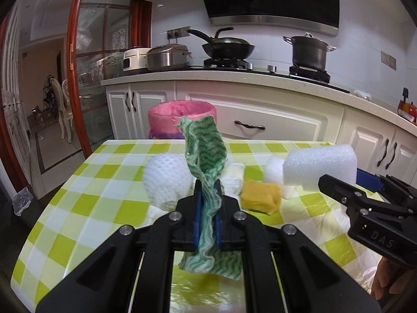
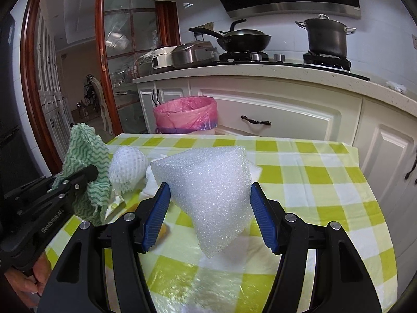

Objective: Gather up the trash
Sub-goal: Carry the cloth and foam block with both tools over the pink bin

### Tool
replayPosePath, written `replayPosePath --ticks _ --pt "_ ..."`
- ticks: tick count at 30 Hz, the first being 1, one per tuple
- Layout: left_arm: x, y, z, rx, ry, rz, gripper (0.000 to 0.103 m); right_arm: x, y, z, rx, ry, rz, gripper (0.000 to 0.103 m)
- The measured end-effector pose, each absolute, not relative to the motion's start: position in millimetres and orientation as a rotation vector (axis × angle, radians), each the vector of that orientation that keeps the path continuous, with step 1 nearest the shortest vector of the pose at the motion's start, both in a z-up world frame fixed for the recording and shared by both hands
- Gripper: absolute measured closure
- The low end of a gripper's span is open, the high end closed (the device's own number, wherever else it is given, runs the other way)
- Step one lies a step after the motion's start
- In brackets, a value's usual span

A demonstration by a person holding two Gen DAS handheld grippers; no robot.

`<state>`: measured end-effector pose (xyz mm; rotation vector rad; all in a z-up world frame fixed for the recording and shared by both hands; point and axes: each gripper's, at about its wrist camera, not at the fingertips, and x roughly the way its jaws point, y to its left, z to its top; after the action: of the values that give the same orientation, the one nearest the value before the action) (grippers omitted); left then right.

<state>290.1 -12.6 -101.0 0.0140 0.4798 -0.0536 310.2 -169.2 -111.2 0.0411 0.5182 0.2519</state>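
Crinkled wavy-striped cloth (image 1: 206, 156), pebbly white foam block (image 2: 208, 193).

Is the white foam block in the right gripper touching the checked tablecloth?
Apart. The right wrist view shows the white foam block held between the right gripper's pads, its lower corner above the checked tablecloth.

Background, upper half of both views: a white kitchen counter (image 1: 234, 77) carries a gas hob. A black wok (image 1: 228, 48) with a long handle sits on the left burner; a dark lidded stockpot (image 1: 308, 52) sits on the right burner. Left of the wok stand a steel rice cooker (image 1: 166, 57) and a white appliance (image 1: 134, 58), touching or nearly so. A range hood (image 1: 273, 2) hangs at top centre. White cabinet fronts (image 1: 260, 120) with dark handles run beneath. At left, a red-brown wooden door frame (image 1: 75, 65) with glass panes; beyond it, a pale chair (image 1: 61, 104). A red kettle (image 1: 408, 108) sits at far right.
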Motion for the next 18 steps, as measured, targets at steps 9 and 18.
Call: replayPosePath --ticks 9,18 --pt "306 6 -91 0.003 0.461 -0.034 0.095 339 -138 -106 0.018 0.512 0.274 0.043" --pt "357 20 -68 0.015 0.434 -0.022 0.095 407 -114 -87 0.042 0.481 0.301 0.043"
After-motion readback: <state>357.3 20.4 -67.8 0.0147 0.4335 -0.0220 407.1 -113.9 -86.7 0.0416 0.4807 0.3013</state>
